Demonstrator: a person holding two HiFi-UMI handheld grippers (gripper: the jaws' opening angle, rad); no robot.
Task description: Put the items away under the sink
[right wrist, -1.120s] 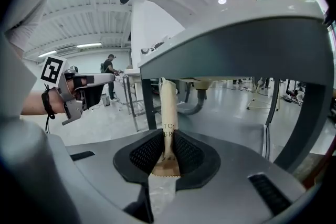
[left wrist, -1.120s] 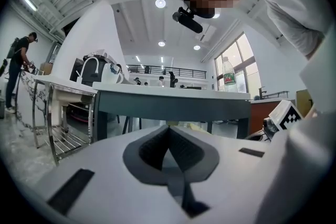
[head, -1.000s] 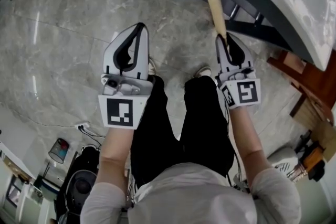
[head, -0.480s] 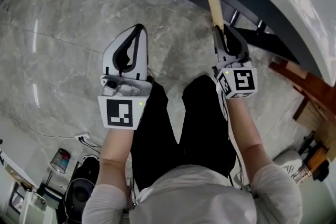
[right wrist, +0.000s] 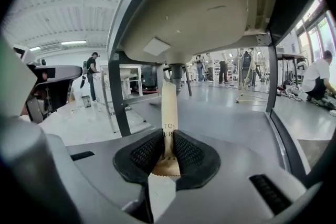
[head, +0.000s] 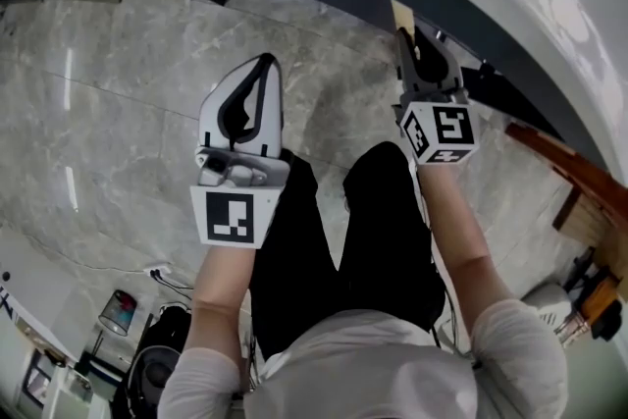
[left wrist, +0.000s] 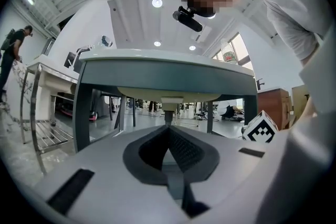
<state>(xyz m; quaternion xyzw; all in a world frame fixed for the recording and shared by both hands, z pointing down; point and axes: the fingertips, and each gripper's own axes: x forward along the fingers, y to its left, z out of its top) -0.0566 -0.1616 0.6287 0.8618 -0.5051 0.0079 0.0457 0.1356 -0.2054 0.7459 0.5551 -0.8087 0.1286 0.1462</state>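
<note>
Slim paper-wrapped packet (right wrist: 169,105) is standing at frame centre. The right tongs (right wrist: 167,140) are pinching its lower end, and its tip is pointing up under the sink basin (right wrist: 199,8), likely lined up for stowing. The left tongs (left wrist: 168,132) are hanging clenched and empty at centre-left, over the floor (head: 118,93).

Grey marble floor (head: 128,113), ceiling spots (left wrist: 157,2), windows rt (right wrist: 315,29), wood cabinet (left wrist: 273,102)

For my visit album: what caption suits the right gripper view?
Right gripper clamps a tan paper packet, pointing it beneath the sink basin.
</note>
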